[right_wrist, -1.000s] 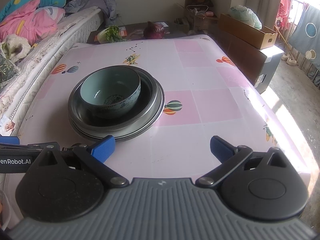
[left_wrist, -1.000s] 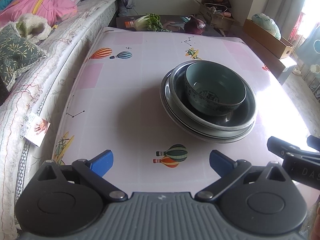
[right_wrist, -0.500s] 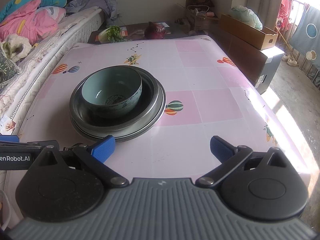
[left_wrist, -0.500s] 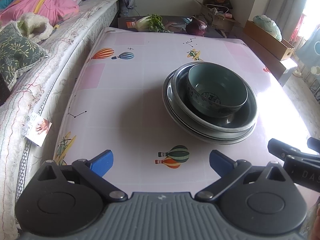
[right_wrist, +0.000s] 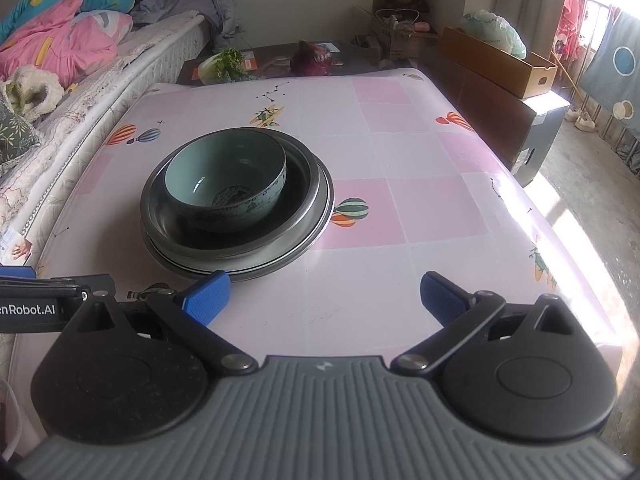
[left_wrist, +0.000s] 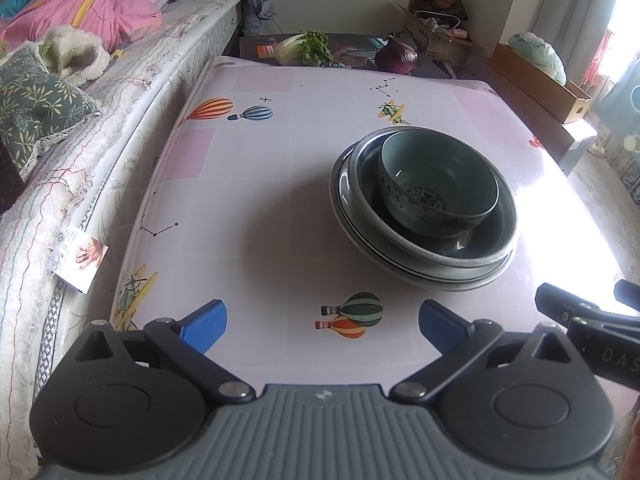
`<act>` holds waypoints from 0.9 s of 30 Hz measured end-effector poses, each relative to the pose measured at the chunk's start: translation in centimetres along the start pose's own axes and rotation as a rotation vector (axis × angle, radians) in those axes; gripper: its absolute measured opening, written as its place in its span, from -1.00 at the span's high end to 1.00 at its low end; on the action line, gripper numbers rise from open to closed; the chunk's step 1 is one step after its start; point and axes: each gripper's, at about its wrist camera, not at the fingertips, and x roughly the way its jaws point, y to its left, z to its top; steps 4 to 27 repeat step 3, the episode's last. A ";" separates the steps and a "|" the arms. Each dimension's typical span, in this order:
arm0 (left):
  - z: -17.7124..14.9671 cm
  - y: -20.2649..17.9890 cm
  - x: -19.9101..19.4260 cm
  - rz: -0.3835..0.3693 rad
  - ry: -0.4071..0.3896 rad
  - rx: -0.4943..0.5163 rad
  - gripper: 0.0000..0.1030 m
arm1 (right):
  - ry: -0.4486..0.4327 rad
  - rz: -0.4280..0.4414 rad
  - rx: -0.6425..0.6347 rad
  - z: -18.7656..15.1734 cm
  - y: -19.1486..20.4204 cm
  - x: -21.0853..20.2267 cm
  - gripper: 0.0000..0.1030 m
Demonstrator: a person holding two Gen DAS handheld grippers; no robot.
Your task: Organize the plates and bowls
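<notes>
A pale green bowl [left_wrist: 438, 188] sits inside a dark deep plate [left_wrist: 486, 240], which rests on a wider plate with a pale rim [left_wrist: 360, 232], all stacked on the pink table. The same bowl [right_wrist: 226, 184] and plates [right_wrist: 308, 208] show in the right wrist view. My left gripper [left_wrist: 322, 320] is open and empty, near the table's front edge, left of the stack. My right gripper [right_wrist: 324, 296] is open and empty; its left fingertip [right_wrist: 206, 294] is close to the stack's front rim.
The table [right_wrist: 420, 200] has a pink cloth printed with balloons. A bed with pillows and blankets [left_wrist: 60, 92] runs along the left. A low stand with greens [left_wrist: 304, 50] and a purple cabbage [left_wrist: 396, 56] is behind. Cardboard boxes [right_wrist: 496, 60] stand at the right.
Both grippers have edged slightly closer to the stack. The bowl and plates have not moved. Both grippers stay open.
</notes>
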 end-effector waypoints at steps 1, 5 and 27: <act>0.0 0.0 0.0 0.001 -0.001 0.000 -0.99 | 0.001 0.001 0.001 0.0 0.0 0.0 -0.97; 0.0 0.0 0.0 0.003 -0.001 -0.001 -0.99 | 0.002 0.001 0.002 -0.1 0.0 0.0 -0.97; 0.0 0.0 0.0 0.003 -0.001 -0.001 -0.99 | 0.002 0.001 0.002 -0.1 0.0 0.0 -0.97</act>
